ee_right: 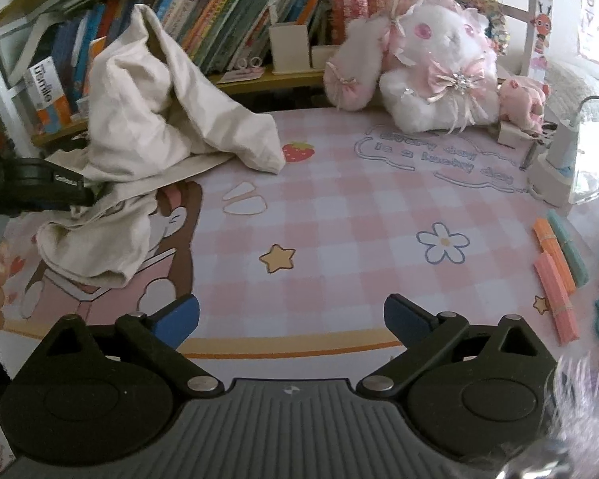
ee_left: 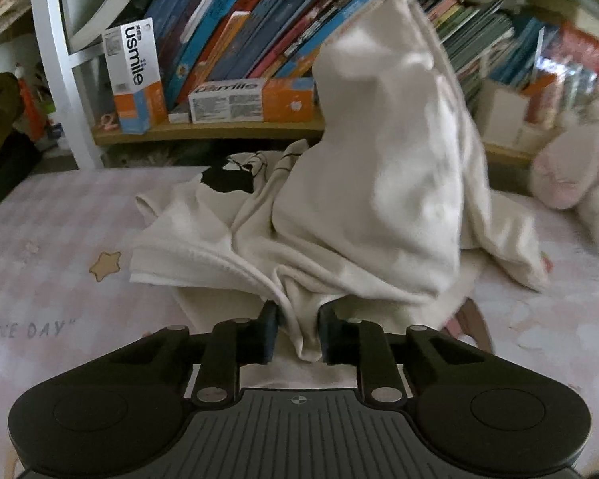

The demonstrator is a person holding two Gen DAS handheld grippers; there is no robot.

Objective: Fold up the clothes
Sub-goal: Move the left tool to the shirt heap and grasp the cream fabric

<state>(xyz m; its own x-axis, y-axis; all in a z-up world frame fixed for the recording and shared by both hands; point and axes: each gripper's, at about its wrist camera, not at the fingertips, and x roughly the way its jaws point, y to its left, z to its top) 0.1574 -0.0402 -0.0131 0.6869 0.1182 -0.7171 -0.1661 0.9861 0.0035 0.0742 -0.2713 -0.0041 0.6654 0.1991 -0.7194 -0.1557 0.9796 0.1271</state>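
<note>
- A cream-white cotton garment (ee_left: 363, 199) is being held by the left gripper (ee_left: 297, 333) above a pink and white checked table mat (ee_left: 60, 231).
- The two dark padded jaws of the left gripper are being pressed nearly together, with a bunched fold of the garment's edge pinched between them.
- Part of the garment is being shown raised in a tall, blurred peak in front of the shelf, while the rest is lying crumpled on the mat; a black printed patch (ee_left: 227, 177) is being shown on the part lying furthest back.
- In the right wrist view, the same garment (ee_right: 151, 119) is being seen at the left side of the mat (ee_right: 339, 219), draped over a brown cartoon figure printed there, with the left gripper (ee_right: 40, 187) reaching into it from the left edge.
- The right gripper (ee_right: 291, 319) is being held low over a bare stretch of the mat, well apart from the garment; its blue-tipped jaws are being kept wide open with nothing between them.
- A white and pink plush rabbit with bows (ee_right: 431, 72) is being shown sitting at the back of the mat, to the right of the garment.
- A wooden shelf of slanting, colourful books (ee_left: 259, 24) is being shown behind the mat, with white and orange toothbrush boxes (ee_left: 135, 76) standing on it.
- Orange, pink and teal paper strips (ee_right: 555, 271) are being shown lying near the mat's right edge.
</note>
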